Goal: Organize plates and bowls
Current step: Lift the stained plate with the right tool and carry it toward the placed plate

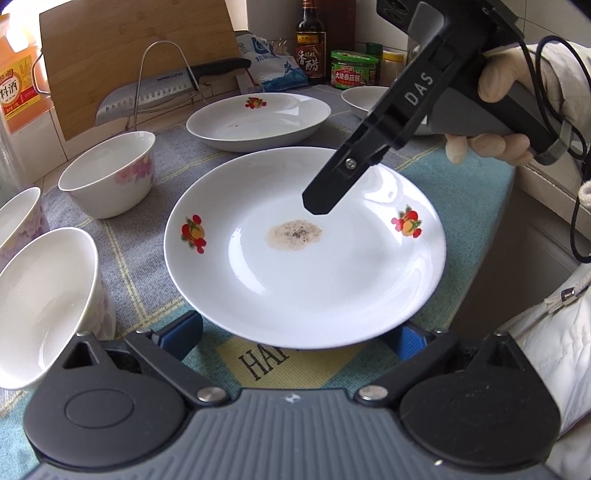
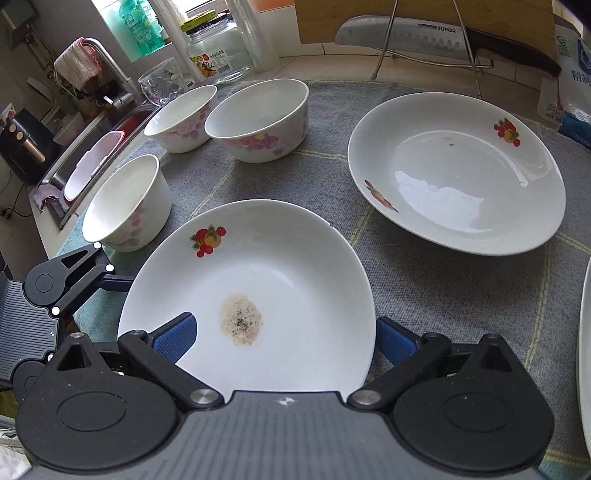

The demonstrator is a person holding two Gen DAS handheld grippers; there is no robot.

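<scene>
- Sitting between both grippers is the stained plate [image 1: 306, 251], white with fruit prints and a brownish, speckled patch at its centre; it is seen on the cloth [image 1: 140, 258].
- Left gripper [image 1: 295, 338]: jaws are held wide apart, one blue pad [image 1: 183, 332] at each side of the plate's near rim. The rim is seen reaching in between the pads, but contact cannot be told from this view.
- Right gripper [image 2: 284, 338]: jaws are likewise spread apart. In the right wrist view the left pad [image 2: 175, 338] is seen over the plate's inner surface, while the other pad [image 2: 395, 341] is seen just outside the rim, so the rim is straddled, not clamped.
- From the left wrist view, the right gripper's black fingers are seen angled down over the plate's far right part, tip just above the stain; whether the plate is touched cannot be told. The handle is gripped by a gloved hand [image 1: 495, 118].
- A second plate [image 2: 456, 173], same fruit print, is seen beyond on the cloth, apart from the stained one.
- Three bowls [image 2: 258, 122] with pink flowers are placed to the left, upright, two of them close together at the back and one [image 2: 127, 203] nearer the stained plate.
- A third plate's rim [image 2: 585, 354] is glimpsed at the far right.
- Behind, a knife [image 2: 424, 35] is propped on a wire rack against a cutting board [image 1: 129, 55].
</scene>
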